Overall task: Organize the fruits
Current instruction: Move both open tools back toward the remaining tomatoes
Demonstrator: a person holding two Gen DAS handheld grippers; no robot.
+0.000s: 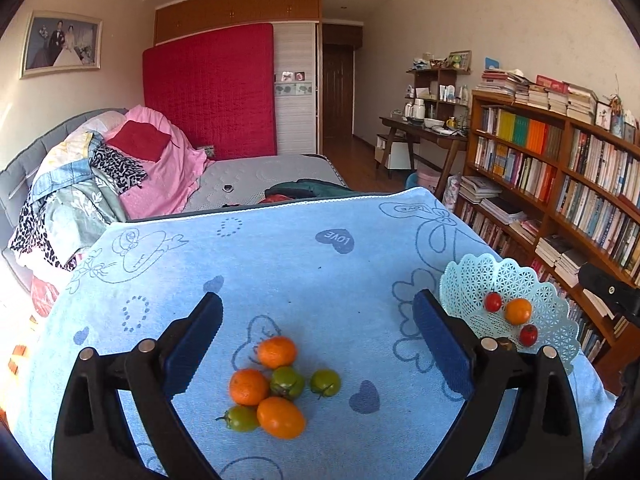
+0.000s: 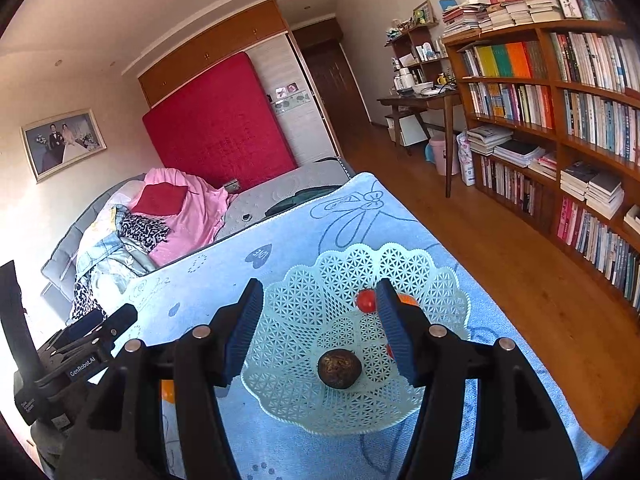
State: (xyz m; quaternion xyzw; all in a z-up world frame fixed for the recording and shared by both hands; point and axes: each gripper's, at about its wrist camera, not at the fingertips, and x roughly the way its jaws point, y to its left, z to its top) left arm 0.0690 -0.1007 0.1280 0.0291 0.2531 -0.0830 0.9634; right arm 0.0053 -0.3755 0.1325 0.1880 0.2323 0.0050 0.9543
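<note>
In the left wrist view a cluster of fruit lies on the blue towel [image 1: 280,264]: three oranges [image 1: 277,352] [image 1: 248,386] [image 1: 281,417] and three green tomatoes [image 1: 287,382] [image 1: 325,382] [image 1: 240,418]. My left gripper [image 1: 318,318] is open above and around them, empty. The pale lattice basket [image 1: 472,280] at the right holds two red tomatoes [image 1: 493,302] and an orange [image 1: 518,311]. In the right wrist view my right gripper [image 2: 320,300] is open above the basket [image 2: 316,292], empty. A dark brown round fruit [image 2: 339,369] and a red tomato [image 2: 366,300] lie in the basket.
The towel-covered table ends at a far edge [image 1: 280,204] with a bed [image 1: 260,176] behind. A bookshelf [image 2: 560,140] and wooden floor [image 2: 500,248] lie to the right. My left gripper's body [image 2: 80,352] shows at the left of the right wrist view.
</note>
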